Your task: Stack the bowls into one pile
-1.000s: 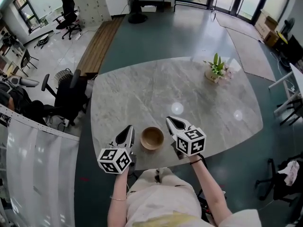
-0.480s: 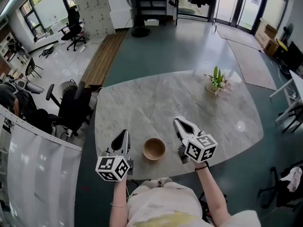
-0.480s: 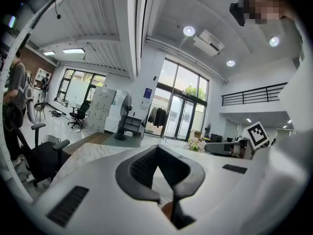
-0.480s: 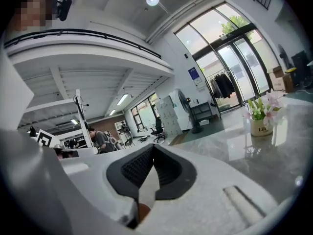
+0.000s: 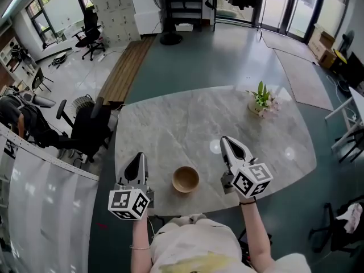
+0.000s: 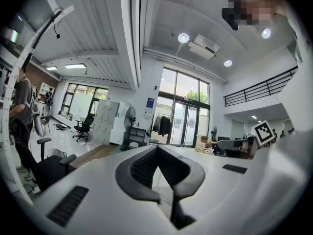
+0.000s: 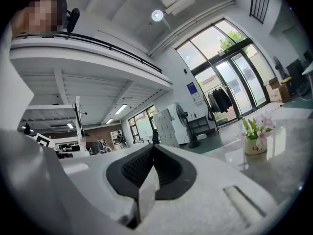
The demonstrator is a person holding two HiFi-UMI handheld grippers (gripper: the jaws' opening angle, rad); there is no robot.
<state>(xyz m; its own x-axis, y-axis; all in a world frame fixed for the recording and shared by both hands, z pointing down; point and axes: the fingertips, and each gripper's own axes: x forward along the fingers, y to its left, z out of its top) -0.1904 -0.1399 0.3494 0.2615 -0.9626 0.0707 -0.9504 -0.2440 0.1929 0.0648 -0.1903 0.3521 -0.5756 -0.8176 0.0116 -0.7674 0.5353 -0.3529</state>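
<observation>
Left gripper (image 5: 138, 158) and right gripper (image 5: 226, 141) higher, level

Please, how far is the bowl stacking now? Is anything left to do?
Done, apparently: one wooden bowl stands on the marble table and no loose bowl shows elsewhere; whether others nest inside it I cannot tell. In hand: nothing; the left gripper and right gripper are shut, empty, apart from it. Left: probably nothing.

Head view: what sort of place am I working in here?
Probably an open-plan office or studio: swivel office chairs, white lockers and tall glass doors stand around a marble-topped table.
</observation>
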